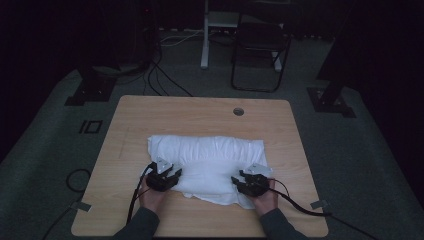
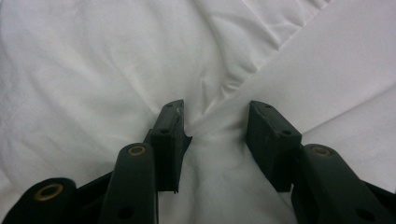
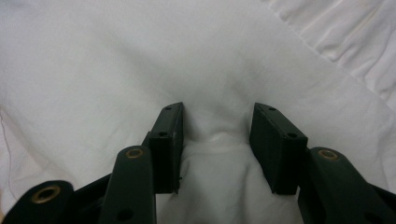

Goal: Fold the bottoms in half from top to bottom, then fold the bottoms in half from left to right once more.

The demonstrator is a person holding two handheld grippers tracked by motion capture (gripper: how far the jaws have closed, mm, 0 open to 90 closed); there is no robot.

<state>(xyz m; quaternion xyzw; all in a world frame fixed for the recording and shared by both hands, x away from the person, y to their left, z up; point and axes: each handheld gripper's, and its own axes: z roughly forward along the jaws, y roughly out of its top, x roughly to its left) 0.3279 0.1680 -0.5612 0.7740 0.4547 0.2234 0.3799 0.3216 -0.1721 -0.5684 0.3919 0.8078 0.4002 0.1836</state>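
Note:
A crumpled white cloth (image 1: 210,150) lies folded across the middle of the wooden table (image 1: 200,112). My left gripper (image 1: 171,173) rests on the cloth's near left edge, and my right gripper (image 1: 241,177) on its near right edge. In the left gripper view the left gripper (image 2: 215,112) is open, with a raised fold of the cloth (image 2: 93,60) between its jaws. In the right gripper view the right gripper (image 3: 217,114) is open too, and a small bulge of the cloth (image 3: 93,60) sits between its jaws.
A round hole (image 1: 238,111) is set in the table near its far edge. Bare wood borders the cloth on all sides. Beyond the table stand a dark folding chair (image 1: 260,45), a white post (image 1: 205,35) and floor cables (image 1: 160,80). The room is dim.

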